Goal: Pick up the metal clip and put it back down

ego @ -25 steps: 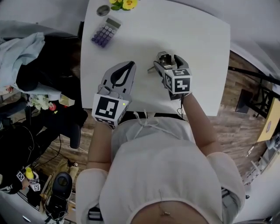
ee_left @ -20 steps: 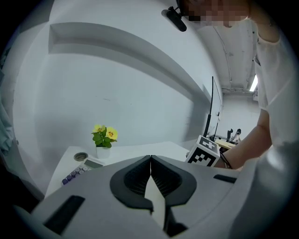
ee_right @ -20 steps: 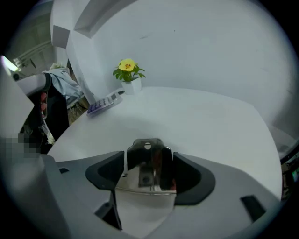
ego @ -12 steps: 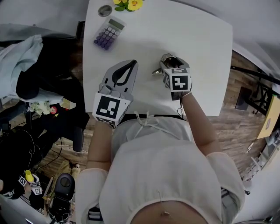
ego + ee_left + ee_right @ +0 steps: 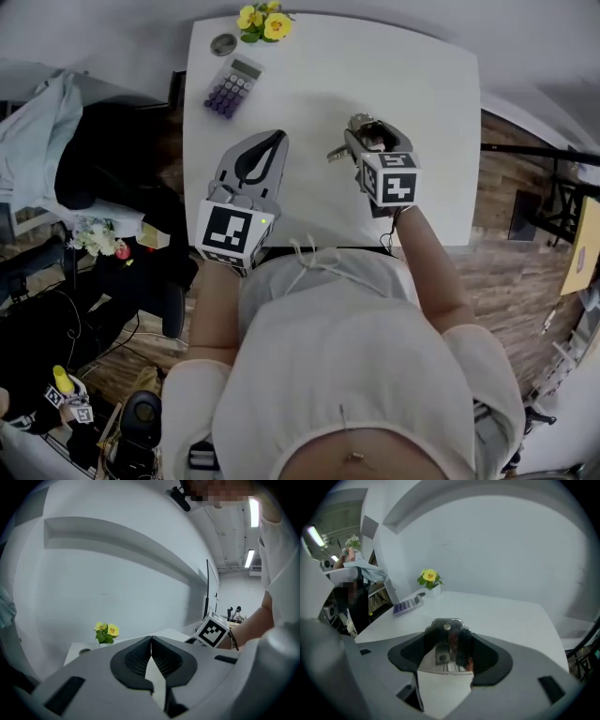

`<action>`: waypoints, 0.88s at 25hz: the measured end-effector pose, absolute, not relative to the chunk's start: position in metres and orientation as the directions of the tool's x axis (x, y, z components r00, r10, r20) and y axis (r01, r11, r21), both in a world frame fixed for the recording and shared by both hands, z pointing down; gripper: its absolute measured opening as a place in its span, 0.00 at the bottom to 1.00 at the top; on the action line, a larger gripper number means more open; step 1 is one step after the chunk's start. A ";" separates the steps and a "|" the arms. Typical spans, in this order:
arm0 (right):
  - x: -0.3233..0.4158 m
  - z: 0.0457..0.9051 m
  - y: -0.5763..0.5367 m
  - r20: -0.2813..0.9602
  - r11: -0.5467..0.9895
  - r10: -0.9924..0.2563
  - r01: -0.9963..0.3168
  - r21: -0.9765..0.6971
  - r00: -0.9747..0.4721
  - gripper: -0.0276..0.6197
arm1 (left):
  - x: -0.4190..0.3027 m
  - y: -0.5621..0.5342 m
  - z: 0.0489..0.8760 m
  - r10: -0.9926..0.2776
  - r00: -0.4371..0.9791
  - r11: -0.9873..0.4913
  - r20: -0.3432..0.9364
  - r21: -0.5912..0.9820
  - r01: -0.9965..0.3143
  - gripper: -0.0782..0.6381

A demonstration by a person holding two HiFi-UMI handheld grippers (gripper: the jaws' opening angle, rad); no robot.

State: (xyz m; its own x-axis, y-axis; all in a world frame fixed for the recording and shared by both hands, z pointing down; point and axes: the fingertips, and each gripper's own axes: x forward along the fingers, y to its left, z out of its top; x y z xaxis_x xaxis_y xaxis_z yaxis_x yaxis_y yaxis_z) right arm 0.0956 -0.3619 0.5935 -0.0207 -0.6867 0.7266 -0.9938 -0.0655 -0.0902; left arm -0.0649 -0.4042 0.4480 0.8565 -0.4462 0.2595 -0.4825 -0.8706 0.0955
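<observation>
Metal clip (image 5: pixel 446 641), largely hidden, seemingly clamped, right gripper (image 5: pixel 367 131)

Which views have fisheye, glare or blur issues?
Head view: even light, white table nearly blown out, mild barrel bend. Left gripper view: heavy fisheye, dark corners, ceiling light flaring. Right gripper view: same fisheye; metal clip mirrors surroundings, edges muddled.

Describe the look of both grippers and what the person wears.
The left gripper and right gripper are light grey shells with black ribbed pads; each carries a white cube with black square markers. The person wears a white short-sleeved top.
</observation>
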 end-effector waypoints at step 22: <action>0.142 0.335 -0.295 0.115 -0.029 -0.993 -0.996 0.083 0.038 0.50 | -0.034 -0.367 0.326 -0.504 0.858 -0.863 0.099 -0.069 -0.500 0.13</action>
State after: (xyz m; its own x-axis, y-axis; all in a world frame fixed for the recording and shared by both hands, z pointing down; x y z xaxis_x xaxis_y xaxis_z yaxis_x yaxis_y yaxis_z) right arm 0.1424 -0.2948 0.3354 0.0384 -0.9927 0.1146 -0.9961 -0.0289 0.0833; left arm -0.0340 -0.3674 0.3260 0.8577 -0.5044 0.0990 -0.4998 -0.8634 -0.0689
